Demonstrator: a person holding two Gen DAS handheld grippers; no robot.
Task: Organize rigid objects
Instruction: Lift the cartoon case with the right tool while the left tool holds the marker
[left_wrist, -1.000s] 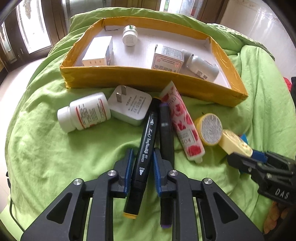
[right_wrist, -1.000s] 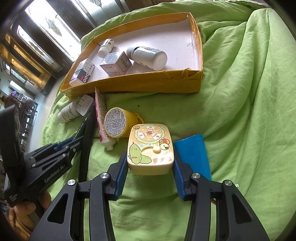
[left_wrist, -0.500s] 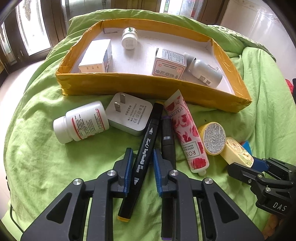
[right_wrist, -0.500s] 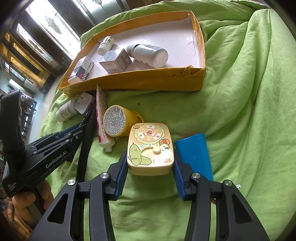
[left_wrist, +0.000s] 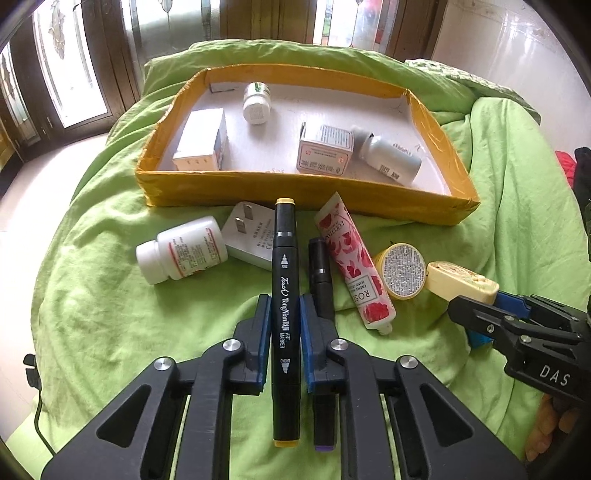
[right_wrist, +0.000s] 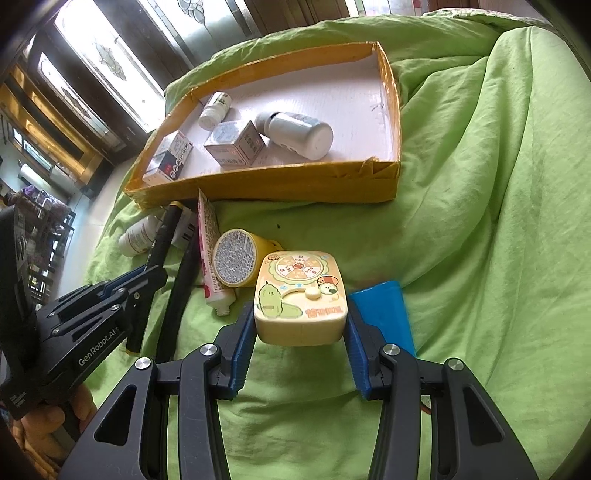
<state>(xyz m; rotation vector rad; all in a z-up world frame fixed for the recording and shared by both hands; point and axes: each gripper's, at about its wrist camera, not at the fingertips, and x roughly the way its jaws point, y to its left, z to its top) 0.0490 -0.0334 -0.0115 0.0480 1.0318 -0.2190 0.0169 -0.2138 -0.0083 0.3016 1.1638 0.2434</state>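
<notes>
Green bedspread (left_wrist: 110, 314); perhaps glazed wooden doors (left_wrist: 74, 74).

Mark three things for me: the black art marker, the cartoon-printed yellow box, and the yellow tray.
black art marker (left_wrist: 285, 295), left wrist view, on its lettered barrel.
cartoon-printed yellow box (right_wrist: 300, 291), right wrist view, on its printed top face.
yellow tray (left_wrist: 295, 186), left wrist view, on its near outer wall.

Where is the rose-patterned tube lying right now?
In the left wrist view, the rose-patterned tube lies on the green cover before the yellow tray, between the purple-capped marker and the yellow jar.
</notes>
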